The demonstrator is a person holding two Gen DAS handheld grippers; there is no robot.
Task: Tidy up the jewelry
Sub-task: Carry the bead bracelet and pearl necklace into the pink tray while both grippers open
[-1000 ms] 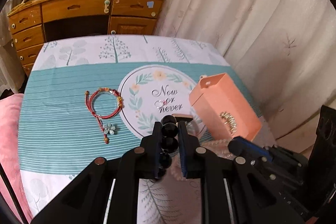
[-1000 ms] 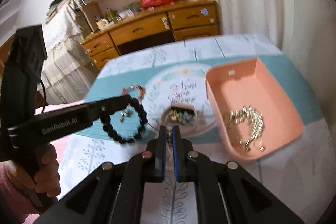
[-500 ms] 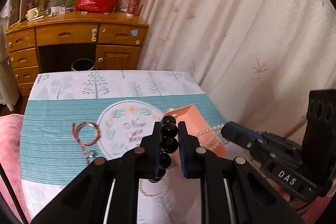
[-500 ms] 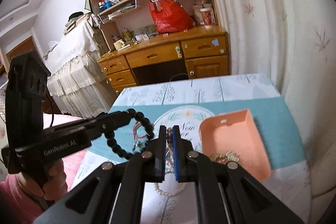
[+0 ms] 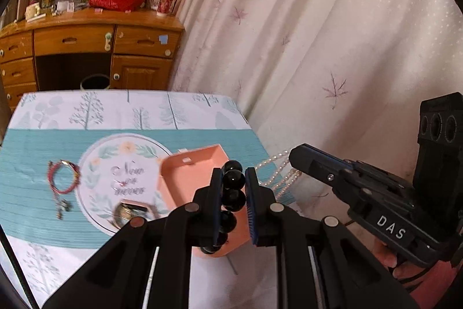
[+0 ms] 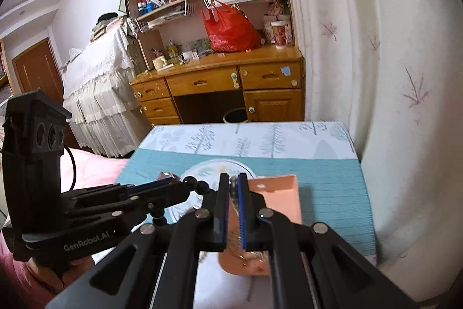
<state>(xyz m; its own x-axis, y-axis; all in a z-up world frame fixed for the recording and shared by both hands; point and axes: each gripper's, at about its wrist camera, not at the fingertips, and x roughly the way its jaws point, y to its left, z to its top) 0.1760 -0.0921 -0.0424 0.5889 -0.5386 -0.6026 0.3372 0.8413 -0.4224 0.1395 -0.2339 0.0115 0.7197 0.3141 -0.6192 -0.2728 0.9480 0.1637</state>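
My left gripper point(image 5: 233, 173) is shut on a bracelet of big black beads point(image 5: 231, 199), held in the air over the near end of the peach tray point(image 5: 185, 181). To its right, the right gripper point(image 5: 292, 156) holds a pearl necklace point(image 5: 279, 174) whose strands hang down toward the tray. In the right wrist view my right gripper point(image 6: 232, 178) is shut on the pearl necklace point(image 6: 235, 233), above the peach tray point(image 6: 282, 197). The left gripper point(image 6: 181, 187) shows there with black beads point(image 6: 199, 186) at its tip.
A red string bracelet point(image 5: 63, 178) with a charm lies on the teal tablecloth point(image 5: 34, 158) at the left. A small gold-toned piece point(image 5: 127, 212) sits on the round print. A wooden desk point(image 6: 220, 83) and a curtain point(image 5: 318, 34) stand beyond the table.
Both grippers have risen and drawn back from the table, which now looks smaller. The pearl necklace has come up off the cloth with the right gripper. The black bracelet stays clamped.
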